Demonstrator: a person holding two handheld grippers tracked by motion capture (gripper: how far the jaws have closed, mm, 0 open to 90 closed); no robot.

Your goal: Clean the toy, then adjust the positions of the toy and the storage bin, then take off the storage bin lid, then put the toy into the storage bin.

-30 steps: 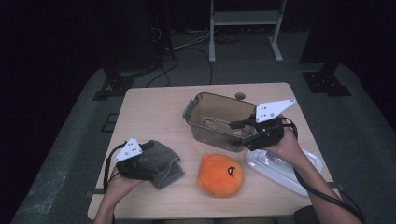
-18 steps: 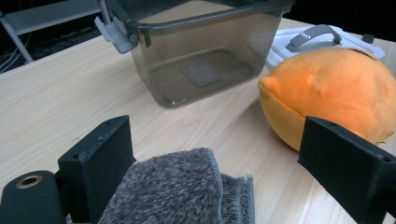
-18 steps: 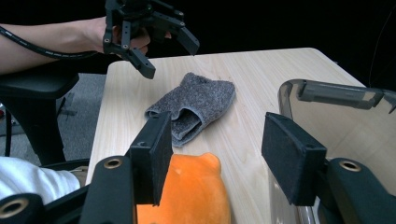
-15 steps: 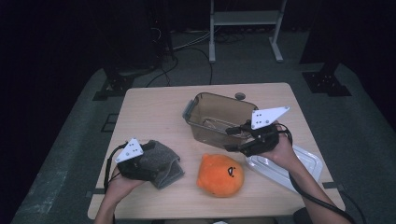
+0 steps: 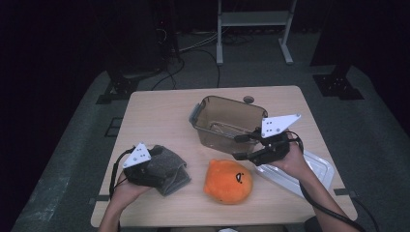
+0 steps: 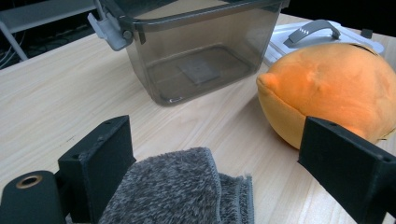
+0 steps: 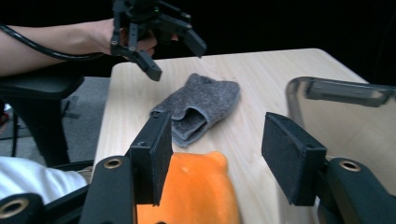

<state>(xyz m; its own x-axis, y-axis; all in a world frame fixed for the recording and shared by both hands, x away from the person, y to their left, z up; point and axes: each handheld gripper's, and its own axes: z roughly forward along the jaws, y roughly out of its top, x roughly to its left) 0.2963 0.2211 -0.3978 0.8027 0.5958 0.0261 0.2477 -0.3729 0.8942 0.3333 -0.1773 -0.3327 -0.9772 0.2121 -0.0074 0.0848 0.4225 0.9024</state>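
High view, left to right: left gripper (image 5: 145, 166) sits over the folded grey towel (image 5: 169, 169), jaws spread wide, towel between them but not pinched. Orange plush toy (image 5: 228, 181) next, mid-bench. Right gripper (image 5: 246, 146) hovers with jaws apart, empty, beside the brown plastic bin (image 5: 227, 121) and clear lid (image 5: 309, 171). Light wooden bench (image 5: 154, 116), dark room.

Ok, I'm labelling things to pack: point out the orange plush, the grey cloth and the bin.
plush (image 5: 228, 181), high view, middle of its body
cloth (image 5: 170, 166), high view, folded top
bin (image 5: 203, 108), high view, left rim
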